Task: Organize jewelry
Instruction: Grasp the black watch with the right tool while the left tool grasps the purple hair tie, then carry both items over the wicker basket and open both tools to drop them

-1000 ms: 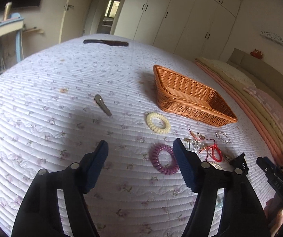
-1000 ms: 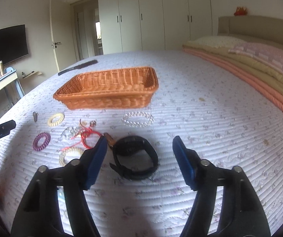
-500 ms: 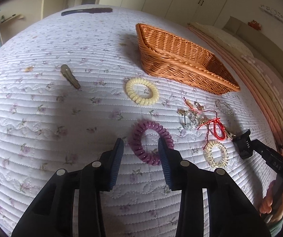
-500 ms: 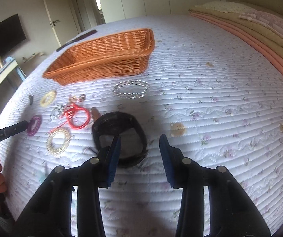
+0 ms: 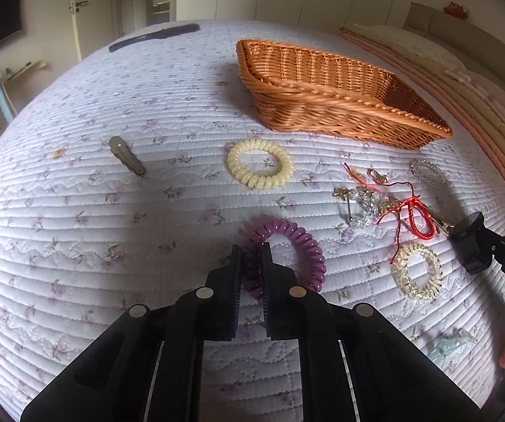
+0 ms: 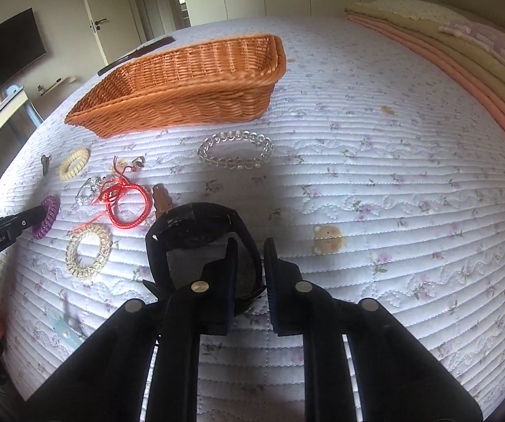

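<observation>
- Quilted bed cover (image 5: 139,218), white with small purple flowers and wavy stitching, rounded by the fisheye lens; folded pink and cream blankets (image 6: 463,52) along its right edge.
- Woven orange wicker basket (image 5: 322,105), rectangular, toward the far edge.
- Left gripper (image 5: 252,256), black: jaws closing on the near-left arc of the purple spiral hair tie (image 5: 287,242), its glossy coil pinched between them on the cover.
- Right gripper (image 6: 248,253): jaws closing on the right strap of the black watch (image 6: 196,232); lower strap hidden behind the left jaw.
- Cream spiral tie (image 5: 260,163), clear beaded bracelet (image 6: 235,147), translucent spiral tie (image 5: 416,270), red cord loop (image 6: 125,204).
- Tangle of clear crystal pieces (image 5: 365,204), too small to make out.
</observation>
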`<state>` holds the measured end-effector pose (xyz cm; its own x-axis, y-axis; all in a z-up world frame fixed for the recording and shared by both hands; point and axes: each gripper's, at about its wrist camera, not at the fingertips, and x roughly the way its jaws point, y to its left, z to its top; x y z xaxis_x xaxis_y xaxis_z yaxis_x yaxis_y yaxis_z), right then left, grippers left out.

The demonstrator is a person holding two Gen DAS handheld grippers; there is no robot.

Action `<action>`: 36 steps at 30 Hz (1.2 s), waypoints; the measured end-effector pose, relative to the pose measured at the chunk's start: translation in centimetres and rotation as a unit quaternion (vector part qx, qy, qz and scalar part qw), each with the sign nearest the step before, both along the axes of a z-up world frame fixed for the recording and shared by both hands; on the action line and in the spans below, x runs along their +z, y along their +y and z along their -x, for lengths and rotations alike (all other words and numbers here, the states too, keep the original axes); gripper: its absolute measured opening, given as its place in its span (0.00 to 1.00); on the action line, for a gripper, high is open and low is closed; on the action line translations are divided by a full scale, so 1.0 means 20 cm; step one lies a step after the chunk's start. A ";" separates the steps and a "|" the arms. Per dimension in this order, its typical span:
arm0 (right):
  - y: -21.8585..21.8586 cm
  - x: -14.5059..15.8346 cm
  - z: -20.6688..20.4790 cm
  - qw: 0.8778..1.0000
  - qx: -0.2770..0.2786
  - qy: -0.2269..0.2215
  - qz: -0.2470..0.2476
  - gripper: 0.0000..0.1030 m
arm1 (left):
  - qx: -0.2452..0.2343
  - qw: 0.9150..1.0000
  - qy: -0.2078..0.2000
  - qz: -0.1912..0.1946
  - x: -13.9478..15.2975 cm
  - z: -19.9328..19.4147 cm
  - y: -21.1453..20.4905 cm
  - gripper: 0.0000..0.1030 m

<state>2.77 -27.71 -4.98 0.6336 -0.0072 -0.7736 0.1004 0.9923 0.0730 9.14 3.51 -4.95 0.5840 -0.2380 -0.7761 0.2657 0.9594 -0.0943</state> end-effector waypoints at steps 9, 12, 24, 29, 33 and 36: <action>0.01 0.04 0.05 1.000 0.008 -0.021 0.005 0.05 | -0.019 0.998 -0.053 0.041 0.14 0.08 -0.04 0.08; 0.01 0.07 0.08 0.999 0.008 -0.035 0.001 0.05 | -0.021 0.997 -0.066 0.046 0.19 0.09 -0.06 0.08; 0.10 0.52 -0.18 0.989 0.025 -0.143 0.014 0.05 | -0.043 0.989 -0.126 0.057 0.49 -0.21 -0.26 0.08; 0.10 0.53 -0.54 0.992 0.022 -0.128 -0.001 0.05 | -0.041 0.991 -0.118 0.050 0.45 -0.48 -0.36 0.08; 0.08 0.44 -0.79 0.995 0.016 -0.094 -0.013 0.05 | -0.038 0.994 -0.091 0.039 0.36 -0.67 -0.43 0.08; 0.07 0.34 -0.94 0.998 0.006 -0.061 -0.016 0.05 | -0.039 0.996 -0.074 0.032 0.29 -0.75 -0.47 0.08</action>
